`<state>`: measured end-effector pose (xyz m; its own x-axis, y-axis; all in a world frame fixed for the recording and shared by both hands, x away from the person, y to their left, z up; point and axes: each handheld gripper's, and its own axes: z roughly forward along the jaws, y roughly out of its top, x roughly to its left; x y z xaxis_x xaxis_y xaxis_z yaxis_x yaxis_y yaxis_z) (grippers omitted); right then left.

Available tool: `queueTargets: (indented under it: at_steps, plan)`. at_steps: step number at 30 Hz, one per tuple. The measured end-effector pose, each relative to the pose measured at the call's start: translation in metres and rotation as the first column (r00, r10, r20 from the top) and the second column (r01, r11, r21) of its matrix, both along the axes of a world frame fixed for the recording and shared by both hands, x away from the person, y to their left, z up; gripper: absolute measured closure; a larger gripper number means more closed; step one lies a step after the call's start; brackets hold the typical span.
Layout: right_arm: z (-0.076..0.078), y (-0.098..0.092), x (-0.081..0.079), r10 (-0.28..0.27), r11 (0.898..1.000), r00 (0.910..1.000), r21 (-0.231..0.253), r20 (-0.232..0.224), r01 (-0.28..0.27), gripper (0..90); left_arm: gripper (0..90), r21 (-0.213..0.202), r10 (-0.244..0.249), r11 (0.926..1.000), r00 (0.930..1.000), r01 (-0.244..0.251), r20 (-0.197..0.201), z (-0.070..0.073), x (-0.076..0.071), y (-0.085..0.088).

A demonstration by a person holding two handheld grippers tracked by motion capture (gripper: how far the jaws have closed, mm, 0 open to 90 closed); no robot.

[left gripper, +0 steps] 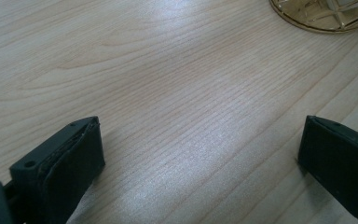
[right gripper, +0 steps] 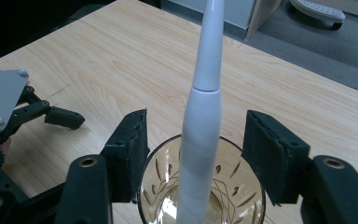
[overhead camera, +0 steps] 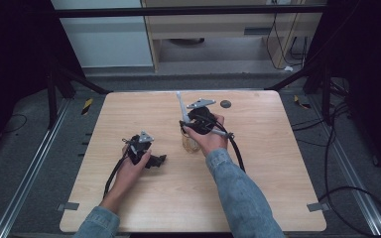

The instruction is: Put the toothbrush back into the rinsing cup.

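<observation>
A clear amber-tinted glass (overhead camera: 190, 143) with a cut pattern stands near the middle of the wooden table (overhead camera: 263, 188). A long white stick-like handle (overhead camera: 180, 106) stands in it, leaning up and away. My right gripper (overhead camera: 189, 130) hovers just over the glass. In the right gripper view its jaws stand open on either side of the white handle (right gripper: 205, 107), with a gap on both sides, above the glass rim (right gripper: 242, 186). My left gripper (overhead camera: 158, 159) rests low on the table to the left, open with nothing between its jaws (left gripper: 200, 154). The glass base (left gripper: 326, 14) lies beyond it.
A small dark round disc (overhead camera: 225, 104) lies on the table behind the glass, near the far edge. Black cables trail from both grippers. Dark frame legs and a light cabinet stand beyond the table's far edge.
</observation>
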<state>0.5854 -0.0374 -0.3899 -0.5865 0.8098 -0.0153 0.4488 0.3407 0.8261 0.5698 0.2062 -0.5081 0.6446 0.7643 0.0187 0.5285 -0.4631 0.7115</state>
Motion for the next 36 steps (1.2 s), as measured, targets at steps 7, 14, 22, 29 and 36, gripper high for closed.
queueTargets:
  at_steps: [7, 14, 22, 29, 36]
  plan:
    - [0.005, -0.002, -0.003, -0.017, 1.0, 0.9995, 0.006, 0.026, 0.017, 32.8, 0.0, 0.001, -0.002, 1.0, 1.0, 0.002, 0.0, 0.0, 0.0, 0.0]
    - [0.008, -0.005, -0.003, -0.045, 0.999, 0.9983, 0.003, 0.036, 0.045, 23.3, 0.0, 0.0, -0.002, 1.0, 1.0, 0.002, 0.0, 0.0, 0.0, 0.0]
    - [0.01, -0.008, -0.005, -0.058, 0.998, 0.9977, -0.003, 0.034, 0.058, 12.3, 0.0, 0.001, -0.002, 1.0, 1.0, 0.002, 0.001, 0.0, 0.0, 0.0]
    - [0.013, -0.011, -0.009, -0.056, 0.998, 0.9972, 0.008, 0.049, 0.055, 10.0, 0.0, 0.0, -0.002, 1.0, 1.0, 0.002, 0.001, 0.0, 0.0, 0.0]
    - [0.016, -0.016, -0.015, -0.052, 0.999, 0.997, 0.017, 0.056, 0.051, 8.9, 0.0, 0.001, -0.002, 1.0, 1.0, 0.002, 0.001, 0.0, 0.0, 0.0]
